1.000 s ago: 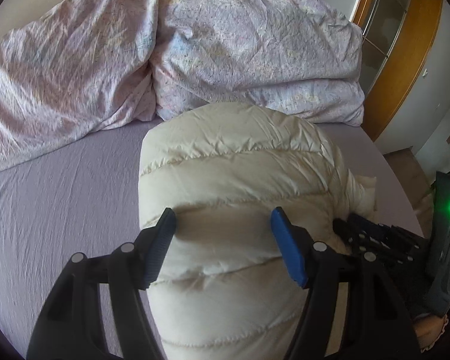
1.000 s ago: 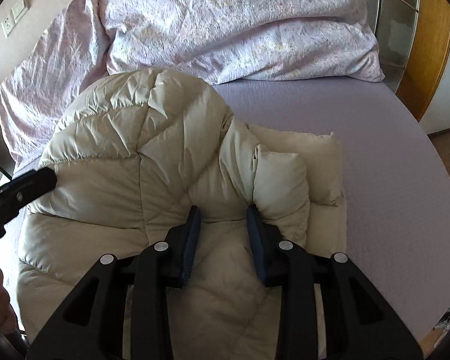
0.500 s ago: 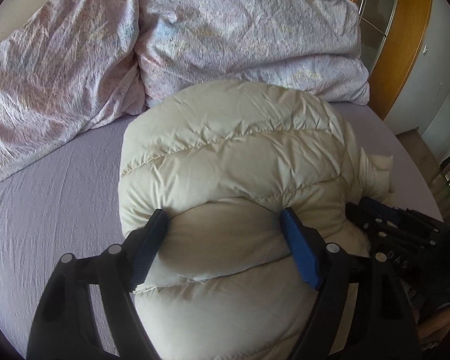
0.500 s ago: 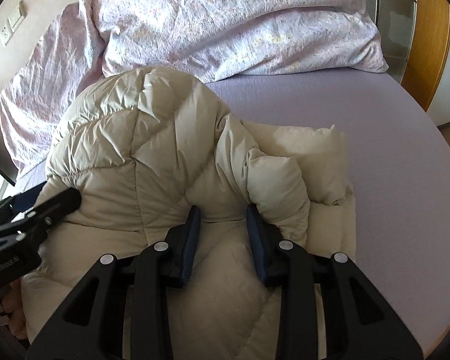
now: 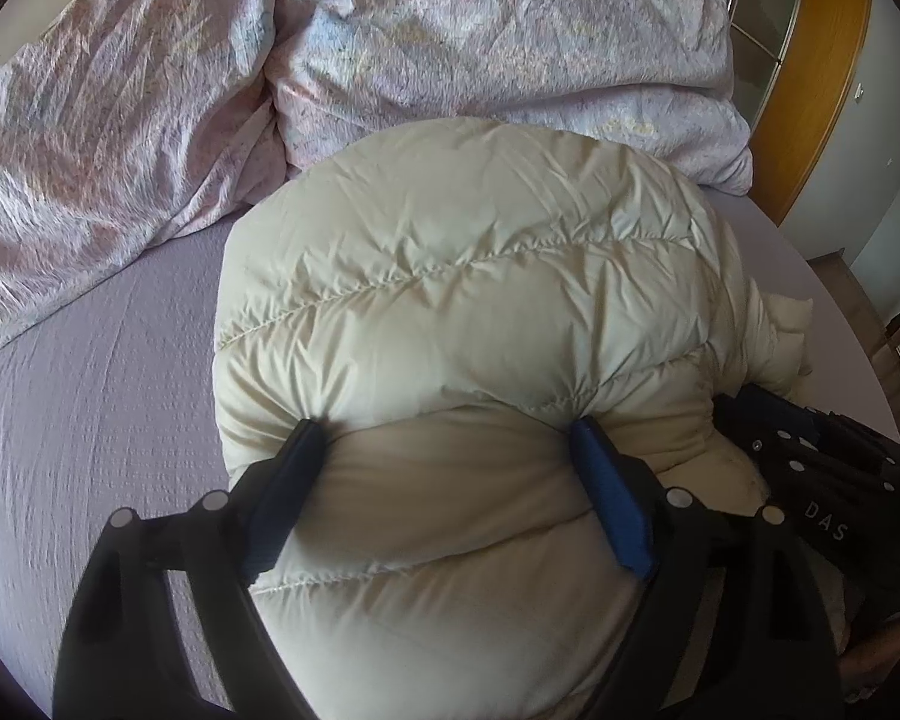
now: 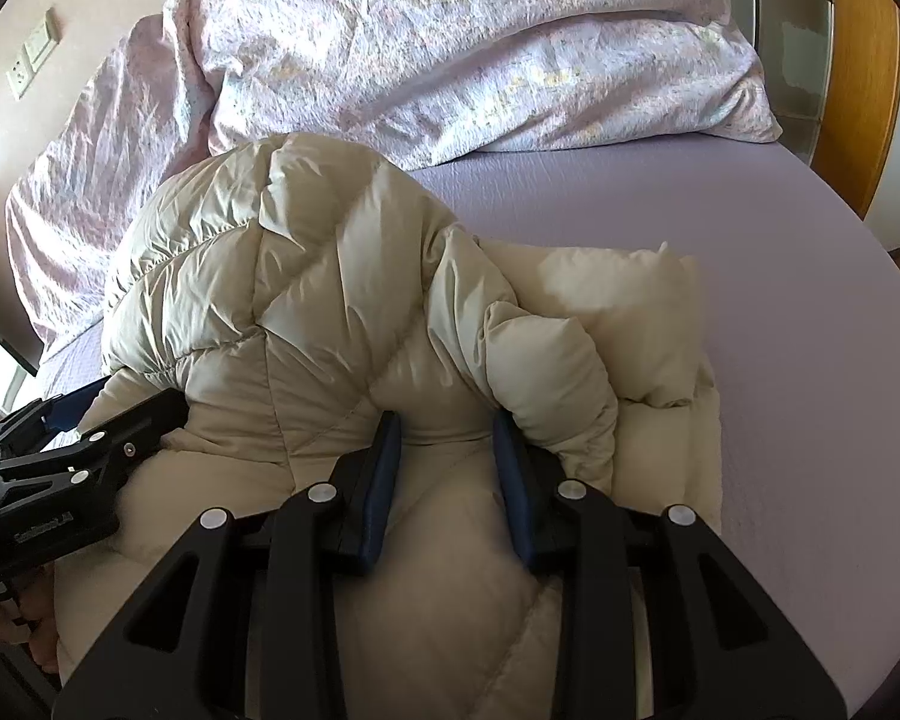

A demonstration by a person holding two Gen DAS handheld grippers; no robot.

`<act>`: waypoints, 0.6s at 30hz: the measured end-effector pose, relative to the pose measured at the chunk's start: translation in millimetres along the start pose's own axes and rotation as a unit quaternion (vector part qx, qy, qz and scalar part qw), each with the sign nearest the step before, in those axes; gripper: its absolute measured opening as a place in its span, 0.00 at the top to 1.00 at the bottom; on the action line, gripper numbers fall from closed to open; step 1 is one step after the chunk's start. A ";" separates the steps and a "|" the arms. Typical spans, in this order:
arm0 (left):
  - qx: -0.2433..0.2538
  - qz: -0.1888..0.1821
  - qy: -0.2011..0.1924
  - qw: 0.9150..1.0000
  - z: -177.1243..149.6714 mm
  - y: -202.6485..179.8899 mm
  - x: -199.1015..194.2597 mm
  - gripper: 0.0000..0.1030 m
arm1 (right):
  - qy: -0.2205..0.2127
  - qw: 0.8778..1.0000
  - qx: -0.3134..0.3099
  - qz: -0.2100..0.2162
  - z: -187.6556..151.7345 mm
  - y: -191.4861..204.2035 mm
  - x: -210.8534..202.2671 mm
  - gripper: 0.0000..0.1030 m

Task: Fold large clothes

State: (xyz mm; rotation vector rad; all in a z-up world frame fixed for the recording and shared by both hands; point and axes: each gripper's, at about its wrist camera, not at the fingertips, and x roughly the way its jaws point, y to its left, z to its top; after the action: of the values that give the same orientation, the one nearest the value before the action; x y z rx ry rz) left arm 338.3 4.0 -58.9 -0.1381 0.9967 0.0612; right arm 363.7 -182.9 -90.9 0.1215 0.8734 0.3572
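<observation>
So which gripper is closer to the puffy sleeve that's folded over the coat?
The right gripper is nearer: the folded sleeve bulges against its right finger. The left gripper presses the coat on the far side from it.

left gripper [image 5: 447, 438]: matte black frame of flat struts with long slots cut through them; round silver rivet heads at the joints.
left gripper's fingers [image 5: 609, 504]: straight narrow bars faced with dark blue pads.
right gripper [image 6: 447, 429]: the same black slotted struts, four silver rivets in a row across the linkage.
right gripper's fingers [image 6: 381, 480]: black, with dark blue pads on the inner faces.
markings: pale letters "DAS" on the right gripper's black body in the left wrist view; small pale lettering, too blurred to read, on the left gripper's body in the right wrist view.
skin: a bare patch of hand [image 6: 39, 621], pinkish, under the left gripper's body.
</observation>
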 end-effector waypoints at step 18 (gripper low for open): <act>0.002 0.009 -0.012 1.000 -5.1 -1.5 5.8 0.14 | -0.029 0.999 0.004 0.018 -6.0 -6.7 1.5 0.68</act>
State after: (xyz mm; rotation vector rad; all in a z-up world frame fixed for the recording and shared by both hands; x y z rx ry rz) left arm 337.4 1.8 -66.4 -0.1249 0.9748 0.0772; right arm 361.7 -188.8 -97.5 0.1548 0.8160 0.3824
